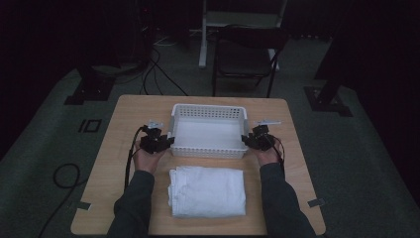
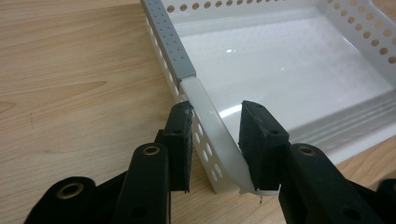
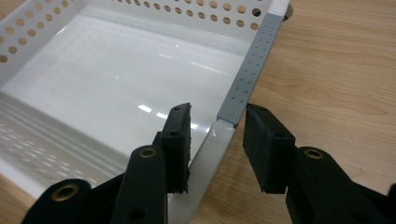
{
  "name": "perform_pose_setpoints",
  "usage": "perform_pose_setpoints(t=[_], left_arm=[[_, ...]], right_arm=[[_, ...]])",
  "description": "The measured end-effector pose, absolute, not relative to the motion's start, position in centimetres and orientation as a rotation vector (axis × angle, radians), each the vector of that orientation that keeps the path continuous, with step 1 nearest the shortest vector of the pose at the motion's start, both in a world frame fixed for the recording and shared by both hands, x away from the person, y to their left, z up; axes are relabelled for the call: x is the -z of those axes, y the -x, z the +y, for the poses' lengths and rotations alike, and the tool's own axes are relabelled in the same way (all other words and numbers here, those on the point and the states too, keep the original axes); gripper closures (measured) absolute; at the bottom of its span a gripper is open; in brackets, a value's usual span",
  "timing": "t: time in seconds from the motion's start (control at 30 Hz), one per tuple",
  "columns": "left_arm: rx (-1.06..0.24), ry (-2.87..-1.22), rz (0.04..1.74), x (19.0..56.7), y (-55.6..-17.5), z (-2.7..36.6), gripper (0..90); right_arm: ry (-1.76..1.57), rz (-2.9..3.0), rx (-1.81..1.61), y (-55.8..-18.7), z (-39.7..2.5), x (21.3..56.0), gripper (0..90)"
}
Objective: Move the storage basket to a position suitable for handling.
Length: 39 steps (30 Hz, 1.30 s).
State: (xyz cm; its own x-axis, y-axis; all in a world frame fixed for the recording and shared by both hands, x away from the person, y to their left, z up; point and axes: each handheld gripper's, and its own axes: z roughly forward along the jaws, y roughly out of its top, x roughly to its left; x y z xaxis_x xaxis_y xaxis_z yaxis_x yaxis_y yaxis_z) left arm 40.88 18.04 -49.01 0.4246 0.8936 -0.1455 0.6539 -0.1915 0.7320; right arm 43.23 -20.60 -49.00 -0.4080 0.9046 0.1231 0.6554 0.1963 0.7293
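Two spread claws (image 1: pixel 171 141) (image 1: pixel 244 139) straddling basket (image 1: pixel 208 110) rims, wooden table (image 1: pixel 124 119), dark room

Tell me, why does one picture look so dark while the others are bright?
High view: dim, murky room, soft detail around the white perforated plastic basket. Left gripper view: bright, sharp, with small glare spots on the basket floor. Right gripper view: similar streaky glare; the near black jaws look enlarged.

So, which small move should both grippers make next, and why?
Probably close both grippers on the basket rim. The left gripper has its fingers open astride the near-left corner of the white perforated basket, and the right gripper straddles the near-right rim the same way, with gaps visible. The basket is empty, and the folded white towel lies in front.
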Motion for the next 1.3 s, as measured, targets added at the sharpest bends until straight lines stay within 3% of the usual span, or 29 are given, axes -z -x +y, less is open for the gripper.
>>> perform_pose_setpoints(t=[0.47,0.63,1.07,1.17,1.3], left_arm=[[-0.388,-1.956,1.275,49.0,-40.5,16.7,62.4],[-0.400,-1.973,1.254,49.0,-40.1,16.3,57.7],[-0.392,-1.951,1.247,49.1,-40.3,16.1,57.9],[-0.394,-1.933,1.243,49.0,-40.2,16.2,52.0],[-0.410,-1.910,1.240,48.6,-39.9,16.7,47.0]], right_arm=[[-1.492,2.127,-1.022,-43.5,-21.8,49.2,61.7],[-1.497,2.127,-1.019,-43.7,-22.1,49.2,63.0],[-1.512,2.101,-1.020,-44.0,-22.5,49.3,65.5],[-1.520,2.095,-1.008,-44.0,-22.5,49.2,65.0],[-1.526,2.070,-1.007,-43.7,-22.7,48.9,57.7]])
